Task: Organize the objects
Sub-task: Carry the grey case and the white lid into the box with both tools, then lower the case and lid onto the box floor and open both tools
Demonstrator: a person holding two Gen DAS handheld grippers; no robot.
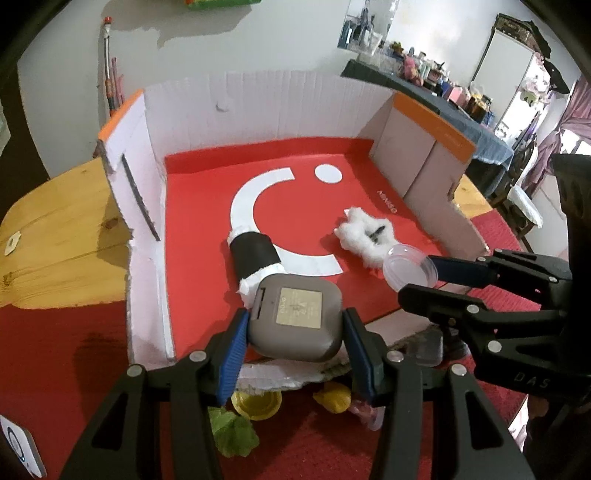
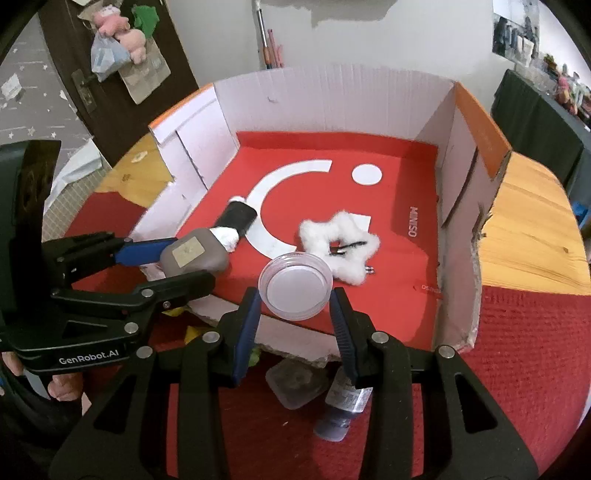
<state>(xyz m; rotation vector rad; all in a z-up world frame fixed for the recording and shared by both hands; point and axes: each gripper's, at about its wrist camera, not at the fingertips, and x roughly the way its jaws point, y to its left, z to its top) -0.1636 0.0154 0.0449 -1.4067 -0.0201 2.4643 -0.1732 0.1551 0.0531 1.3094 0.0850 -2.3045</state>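
Both carries are at the drop stage. The left tongs are clamped on a grey case, the right tongs on a clear round lid, both held above the near edge of the red-floored box. Next, I'd judge: lower each inside, then release.

— What's behind the work area?
— A pale plastered wall, a dark brown wooden door hung with pink plush toys

— And on the right?
— A long blue-clothed side table crowded with small ornaments, pink curtains by a bright window
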